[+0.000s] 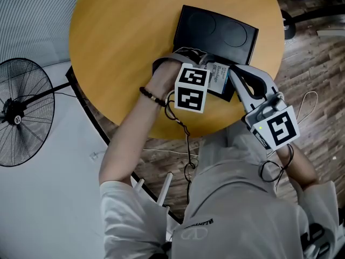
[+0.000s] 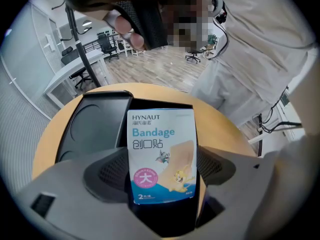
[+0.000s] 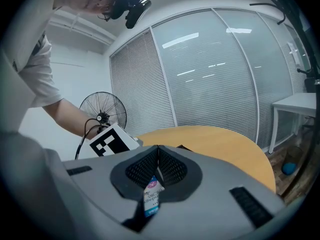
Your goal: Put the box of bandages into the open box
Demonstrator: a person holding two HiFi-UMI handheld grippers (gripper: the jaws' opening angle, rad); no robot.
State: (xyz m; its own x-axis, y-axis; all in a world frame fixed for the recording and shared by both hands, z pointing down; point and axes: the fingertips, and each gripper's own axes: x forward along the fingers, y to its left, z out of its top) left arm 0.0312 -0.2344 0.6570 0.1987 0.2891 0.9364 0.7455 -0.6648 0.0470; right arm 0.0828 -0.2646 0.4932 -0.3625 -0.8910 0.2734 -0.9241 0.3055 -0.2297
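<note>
Left gripper (image 2: 162,166) holding bandage box (image 2: 161,144), apparently inside open box (image 1: 215,36)

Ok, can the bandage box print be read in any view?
Left gripper view: the blue-and-white cardboard bandage box is sharp, evenly lit, print readable despite fisheye bowing; right gripper view: only a thin sliver shows; head view: too small.

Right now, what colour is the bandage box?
White, blue and pink bandage box; best in left gripper view.
</note>
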